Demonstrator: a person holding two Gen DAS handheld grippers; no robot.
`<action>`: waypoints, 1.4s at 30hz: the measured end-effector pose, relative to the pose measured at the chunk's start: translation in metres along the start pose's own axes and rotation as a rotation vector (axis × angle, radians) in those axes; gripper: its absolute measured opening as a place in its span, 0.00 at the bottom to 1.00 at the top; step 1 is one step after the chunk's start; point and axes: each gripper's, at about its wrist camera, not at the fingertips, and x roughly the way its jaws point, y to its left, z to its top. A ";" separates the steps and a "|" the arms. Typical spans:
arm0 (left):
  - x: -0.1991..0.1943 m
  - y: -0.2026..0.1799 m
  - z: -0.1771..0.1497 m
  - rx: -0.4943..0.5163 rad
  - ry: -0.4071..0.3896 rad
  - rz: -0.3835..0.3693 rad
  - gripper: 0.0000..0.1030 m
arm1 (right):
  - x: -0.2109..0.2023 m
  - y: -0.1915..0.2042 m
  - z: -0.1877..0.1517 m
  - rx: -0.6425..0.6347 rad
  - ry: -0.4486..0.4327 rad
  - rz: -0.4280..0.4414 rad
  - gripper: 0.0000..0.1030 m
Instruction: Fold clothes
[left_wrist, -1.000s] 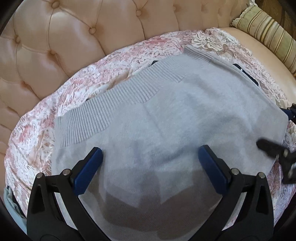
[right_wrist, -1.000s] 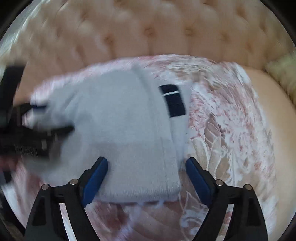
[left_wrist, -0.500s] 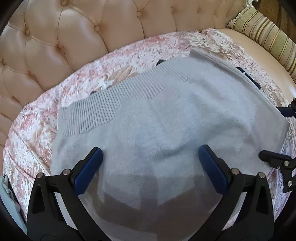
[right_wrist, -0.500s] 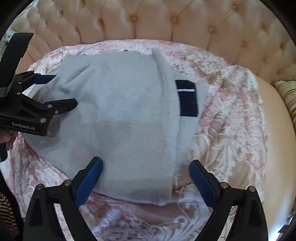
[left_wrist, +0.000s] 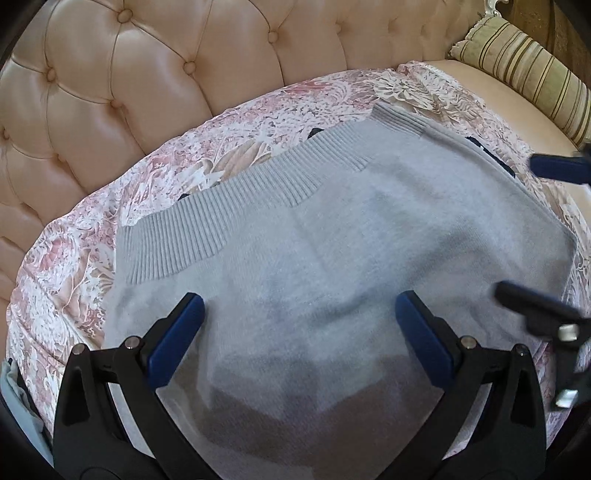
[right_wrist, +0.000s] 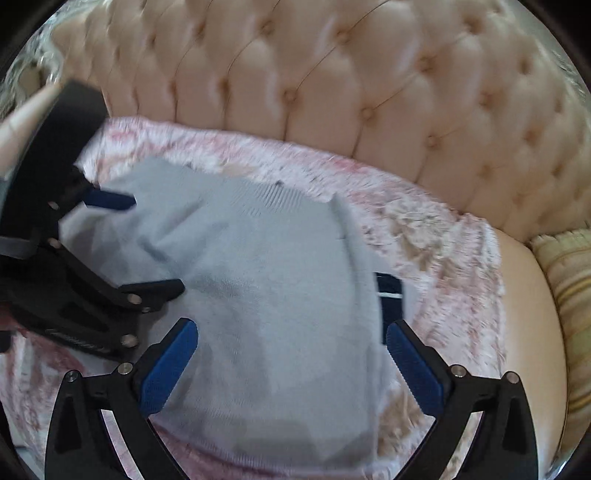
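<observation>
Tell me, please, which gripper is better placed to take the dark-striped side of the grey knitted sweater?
Probably the right gripper: it hangs open beside the navy-striped edge of the grey knitted sweater.

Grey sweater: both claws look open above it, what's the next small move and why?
Probably lower the right claw, whose jaws have just been opening with nothing pinched, onto the near right edge of the grey sweater for another fold. The sweater already lies folded flat on the floral cover, a navy patch peeks from under that edge, and the left claw is open too.

Grey sweater (left_wrist: 332, 258), pink floral cover (left_wrist: 258, 122).
</observation>
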 end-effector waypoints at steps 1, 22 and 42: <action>0.000 0.001 0.000 -0.002 0.002 -0.004 1.00 | 0.008 -0.003 -0.002 0.009 0.023 0.020 1.00; -0.102 0.172 -0.070 -0.299 -0.096 -0.341 1.00 | 0.032 -0.036 -0.021 0.116 0.067 0.145 1.00; -0.058 0.134 -0.112 -0.309 -0.066 -0.357 0.35 | 0.032 -0.036 -0.022 0.105 0.055 0.145 1.00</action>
